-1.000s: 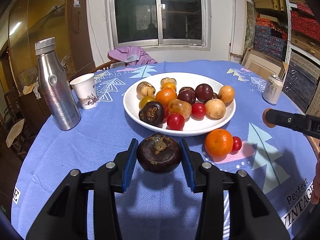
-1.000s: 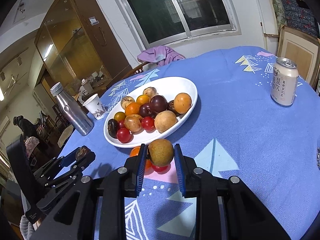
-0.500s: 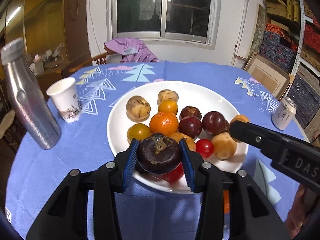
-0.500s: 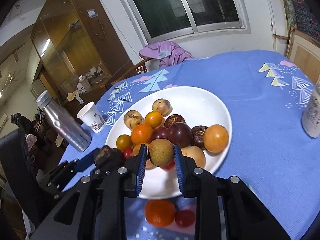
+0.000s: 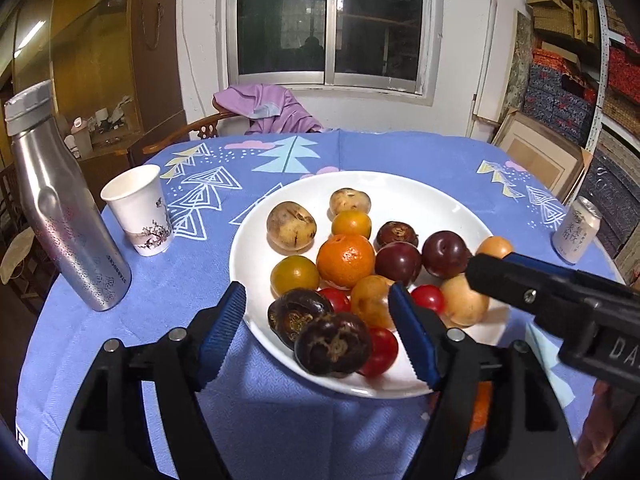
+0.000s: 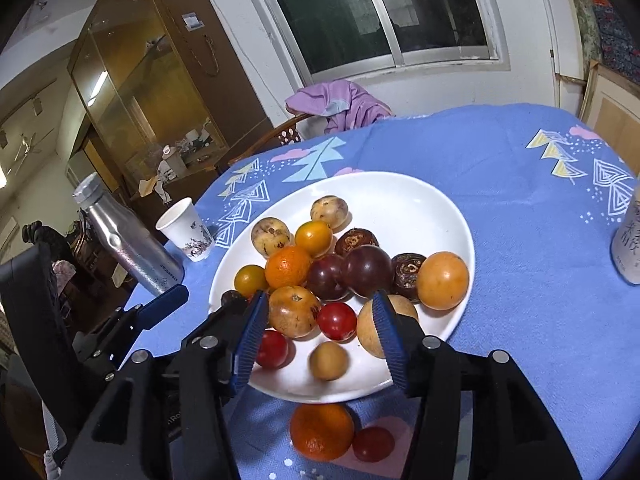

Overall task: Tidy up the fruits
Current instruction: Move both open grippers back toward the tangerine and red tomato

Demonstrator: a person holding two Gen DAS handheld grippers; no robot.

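Observation:
A white plate [image 5: 400, 188] [image 6: 400, 196] on the blue tablecloth holds several fruits. My left gripper [image 5: 318, 332] is open above the plate's near rim. The dark purple mangosteen [image 5: 333, 348] lies free on the plate between its fingers. My right gripper [image 6: 320, 334] is open over the plate's near edge. The small tan fruit [image 6: 328, 360] lies free on the plate between its fingers, slightly blurred. An orange tangerine [image 6: 322, 432] and a red cherry tomato [image 6: 373, 444] lie on the cloth just in front of the plate. The right gripper's finger [image 5: 560, 292] crosses the left wrist view at right.
A steel bottle [image 5: 64, 216] [image 6: 128, 244] and a paper cup [image 5: 140, 210] [image 6: 186, 234] stand left of the plate. A drink can [image 5: 576, 234] [image 6: 630, 248] stands at the right. A chair with purple cloth [image 5: 268, 110] is beyond the table.
Both grippers moved forward over the plate and opened. The left let go of the mangosteen and the right let go of the tan fruit; both now lie on the plate.

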